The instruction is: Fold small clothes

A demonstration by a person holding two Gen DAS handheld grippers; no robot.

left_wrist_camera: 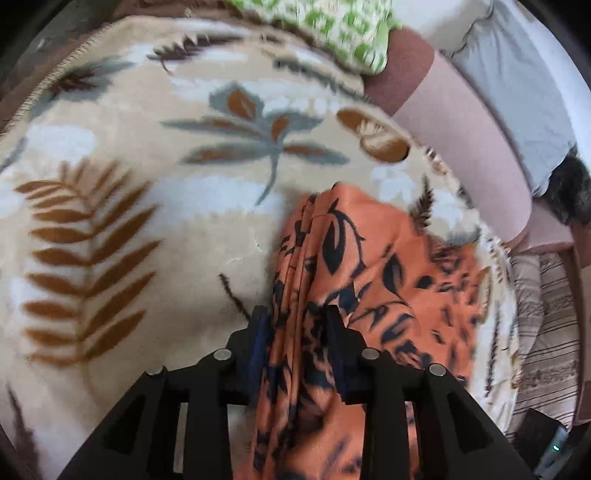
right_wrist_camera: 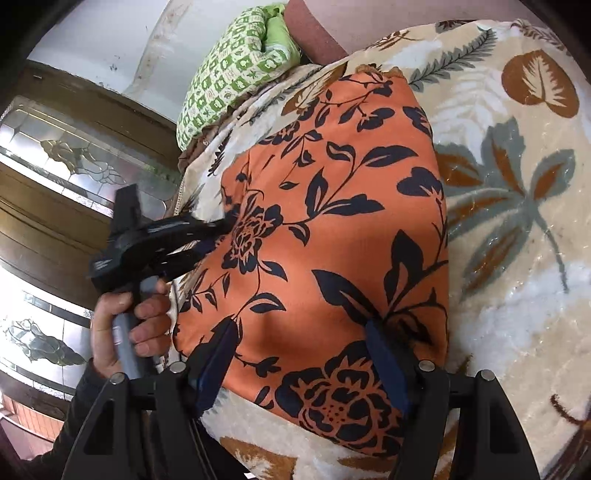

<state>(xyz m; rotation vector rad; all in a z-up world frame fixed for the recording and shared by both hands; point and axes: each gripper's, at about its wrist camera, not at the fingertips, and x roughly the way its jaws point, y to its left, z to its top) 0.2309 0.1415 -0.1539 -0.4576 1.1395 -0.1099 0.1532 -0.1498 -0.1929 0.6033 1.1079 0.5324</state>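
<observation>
An orange cloth with a dark flower print [right_wrist_camera: 332,221] lies folded on a beige leaf-patterned blanket [right_wrist_camera: 517,295]. My right gripper [right_wrist_camera: 303,332] stands open low over the cloth's near end, with its fingers wide apart and the fabric flat beneath them. The left gripper [right_wrist_camera: 218,229], held by a person's hand [right_wrist_camera: 125,321], bites the cloth's left edge. In the left wrist view the orange cloth [left_wrist_camera: 369,258] is bunched into upright folds, and my left gripper [left_wrist_camera: 295,317] is shut on that gathered edge above the blanket [left_wrist_camera: 147,110].
A green-and-white patterned bundle [right_wrist_camera: 229,74] lies at the blanket's far end, also seen as the green bundle [left_wrist_camera: 332,26]. A pink and brown cushion edge [left_wrist_camera: 461,140] borders the blanket, with grey-white fabric [left_wrist_camera: 517,74] beyond. Wooden doors with patterned glass [right_wrist_camera: 74,155] stand to the left.
</observation>
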